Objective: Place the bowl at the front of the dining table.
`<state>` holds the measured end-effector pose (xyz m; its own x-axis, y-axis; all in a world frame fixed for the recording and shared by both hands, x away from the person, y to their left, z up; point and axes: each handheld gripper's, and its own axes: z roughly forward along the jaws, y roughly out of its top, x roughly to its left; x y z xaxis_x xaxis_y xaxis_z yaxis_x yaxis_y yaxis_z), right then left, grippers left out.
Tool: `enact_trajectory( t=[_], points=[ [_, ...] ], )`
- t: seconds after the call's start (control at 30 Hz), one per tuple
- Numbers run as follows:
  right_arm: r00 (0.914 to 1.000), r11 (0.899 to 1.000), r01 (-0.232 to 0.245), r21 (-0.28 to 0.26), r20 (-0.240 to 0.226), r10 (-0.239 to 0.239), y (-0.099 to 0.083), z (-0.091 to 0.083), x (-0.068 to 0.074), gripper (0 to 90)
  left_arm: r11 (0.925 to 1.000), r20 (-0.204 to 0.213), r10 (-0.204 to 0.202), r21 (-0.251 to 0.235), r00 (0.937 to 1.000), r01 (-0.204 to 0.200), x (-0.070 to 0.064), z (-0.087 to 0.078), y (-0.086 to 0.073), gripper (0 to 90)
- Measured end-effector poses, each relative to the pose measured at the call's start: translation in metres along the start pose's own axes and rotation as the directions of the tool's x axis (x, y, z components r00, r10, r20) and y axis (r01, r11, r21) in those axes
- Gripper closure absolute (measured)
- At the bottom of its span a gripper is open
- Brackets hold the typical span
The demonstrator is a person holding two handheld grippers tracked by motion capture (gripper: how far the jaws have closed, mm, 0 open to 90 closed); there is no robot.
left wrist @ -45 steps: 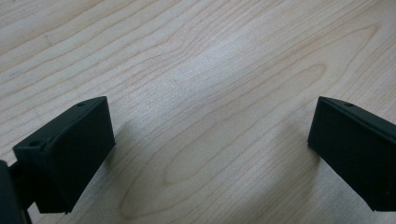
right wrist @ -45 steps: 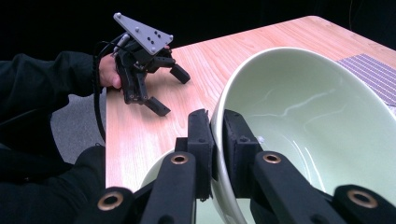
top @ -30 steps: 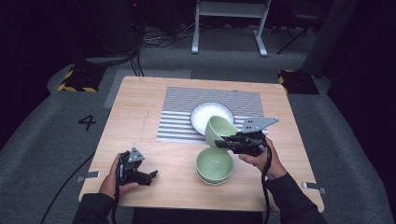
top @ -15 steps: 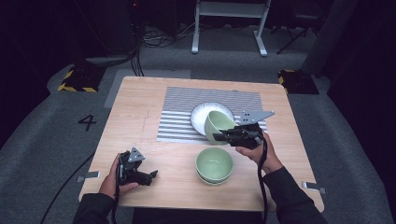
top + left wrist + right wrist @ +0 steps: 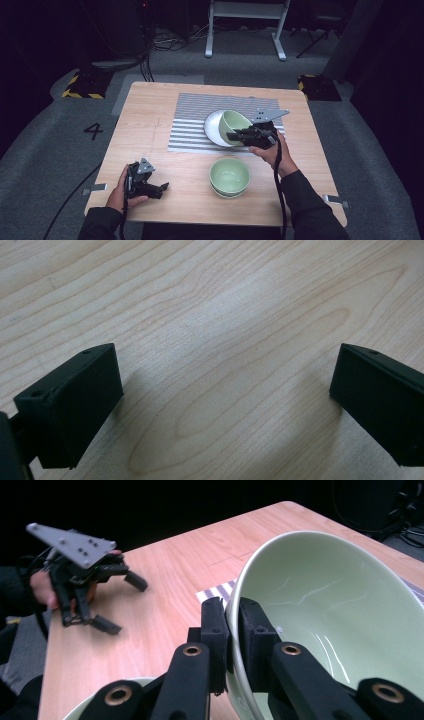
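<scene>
My right gripper [image 5: 234,135] is shut on the rim of a pale green bowl [image 5: 233,127], which it holds tilted in the air over a white plate [image 5: 214,129] on the striped mat [image 5: 192,120]. In the right gripper view the jaws pinch the wall of the green bowl [image 5: 340,625]. A second green bowl [image 5: 229,176] rests on the table in front of the mat, seemingly stacked on another. My left gripper [image 5: 162,188] lies open on the wood at the front left, its jaws [image 5: 220,405] spread with bare table between them.
The wooden table [image 5: 145,125] has bare room on its left half. The person's hands and dark sleeves come in from the front edge. The left gripper [image 5: 117,602] shows far off in the right gripper view. Dark floor, cables and a stand lie beyond the table.
My right gripper has carried the tilted green bowl up and leftward, from beside the lower bowl to over the white plate. The left gripper has not moved.
</scene>
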<state>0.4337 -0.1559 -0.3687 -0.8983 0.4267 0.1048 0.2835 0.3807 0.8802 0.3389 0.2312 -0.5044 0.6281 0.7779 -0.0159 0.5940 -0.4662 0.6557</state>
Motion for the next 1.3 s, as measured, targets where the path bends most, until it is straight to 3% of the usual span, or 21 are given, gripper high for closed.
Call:
enact_trajectory(
  t=[0.17, 1.03, 1.3],
  points=[
    [0.9999, 1.0, 0.008, 0.016, 0.007, -0.009, 0.001, 0.007, -0.006, 82.8, 1.0, 0.0, 0.0, 0.0, 1.0, 0.0, 0.0, 0.0, 0.0, 0.4],
    [0.9955, 0.994, -0.064, 0.088, 0.075, 0.058, -0.009, 0.042, -0.035, 82.7, 1.0, 0.0, 0.0, 0.0, 1.0, 0.0, 0.0, 0.0, 0.0, 0.4],
    [0.9957, 0.994, -0.052, 0.097, 0.081, 0.045, -0.012, 0.052, -0.042, 82.6, 1.0, 0.0, 0.0, 0.0, 1.0, 0.0, 0.0, 0.0, 0.0, 0.4]
  ],
)
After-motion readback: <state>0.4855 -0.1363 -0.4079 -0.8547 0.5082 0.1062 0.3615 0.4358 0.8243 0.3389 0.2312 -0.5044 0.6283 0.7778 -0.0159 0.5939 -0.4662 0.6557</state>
